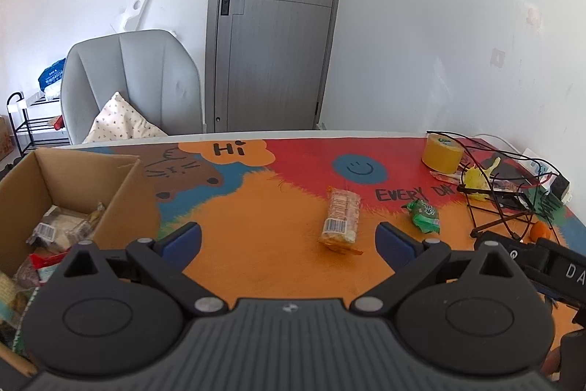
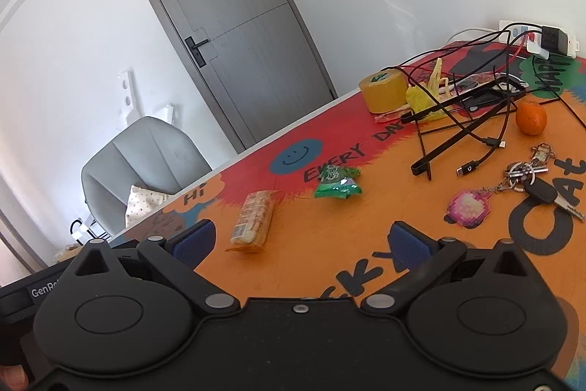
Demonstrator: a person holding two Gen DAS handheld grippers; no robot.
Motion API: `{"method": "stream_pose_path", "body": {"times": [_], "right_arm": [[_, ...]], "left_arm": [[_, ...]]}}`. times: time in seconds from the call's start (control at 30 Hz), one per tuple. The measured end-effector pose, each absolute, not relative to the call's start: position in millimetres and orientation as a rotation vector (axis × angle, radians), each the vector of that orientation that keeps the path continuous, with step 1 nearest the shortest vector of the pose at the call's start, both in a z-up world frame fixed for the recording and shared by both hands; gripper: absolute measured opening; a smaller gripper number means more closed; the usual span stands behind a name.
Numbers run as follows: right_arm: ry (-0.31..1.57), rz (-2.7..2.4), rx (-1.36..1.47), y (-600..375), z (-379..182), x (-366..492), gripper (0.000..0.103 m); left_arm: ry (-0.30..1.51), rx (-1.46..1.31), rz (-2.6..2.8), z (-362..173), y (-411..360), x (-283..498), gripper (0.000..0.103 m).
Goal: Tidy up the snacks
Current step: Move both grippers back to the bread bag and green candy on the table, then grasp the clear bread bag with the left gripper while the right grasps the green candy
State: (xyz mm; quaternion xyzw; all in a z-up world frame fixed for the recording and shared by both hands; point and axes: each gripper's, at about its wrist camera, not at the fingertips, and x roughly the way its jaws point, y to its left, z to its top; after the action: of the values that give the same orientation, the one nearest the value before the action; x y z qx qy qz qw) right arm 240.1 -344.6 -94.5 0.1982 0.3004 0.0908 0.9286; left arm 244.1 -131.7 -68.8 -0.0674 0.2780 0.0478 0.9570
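Note:
An orange cracker packet [image 1: 340, 220] [image 2: 253, 220] lies on the colourful table mat, just ahead of both grippers. A small green snack bag [image 1: 423, 216] [image 2: 336, 183] rests to its right. At the left stands an open cardboard box [image 1: 121, 187] with several wrapped snacks inside. My left gripper [image 1: 288, 242] is open and empty, hovering between the box and the cracker packet. My right gripper [image 2: 302, 242] is open and empty too, with the cracker packet a little ahead of its left finger.
A yellow tape roll [image 2: 382, 94], a yellow bag [image 2: 421, 99], tangled black cables [image 2: 476, 120], an orange fruit [image 2: 531, 117], keys with a pixel charm [image 2: 527, 184] and a power strip [image 2: 534, 39] crowd the right side. A grey chair [image 1: 135, 79] stands behind the table.

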Motion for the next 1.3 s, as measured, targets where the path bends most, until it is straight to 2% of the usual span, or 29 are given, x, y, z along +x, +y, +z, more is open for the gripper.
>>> {"method": "stream_pose_path", "body": {"times": [0.23,0.77,0.97,1.13,1.3], "right_arm": [[0.628,0.138,0.405,-355.5,-101.4,264.6,0.101],[0.696,0.14,0.424,-362.7,-124.1,320.5,0.082],[0.723,0.134,0.426,-360.1,-134.3,338.5,0.076],[0.738,0.137,0.421,-354.6,-139.3,353.2,0.074],[0.763,0.139,0.403,-342.7,-148.2,369.1,0.07]], "left_arm": [[0.594,-0.122,0.105,-78.9,-150.2,276.3,0.099],[0.653,-0.106,0.086,-111.1,-170.4,339.1,0.098],[0.685,-0.124,0.093,-128.2,-172.4,360.9,0.092],[0.703,-0.133,0.096,-140.1,-171.9,372.9,0.089],[0.727,-0.155,0.092,-153.1,-168.4,381.7,0.074]]}}
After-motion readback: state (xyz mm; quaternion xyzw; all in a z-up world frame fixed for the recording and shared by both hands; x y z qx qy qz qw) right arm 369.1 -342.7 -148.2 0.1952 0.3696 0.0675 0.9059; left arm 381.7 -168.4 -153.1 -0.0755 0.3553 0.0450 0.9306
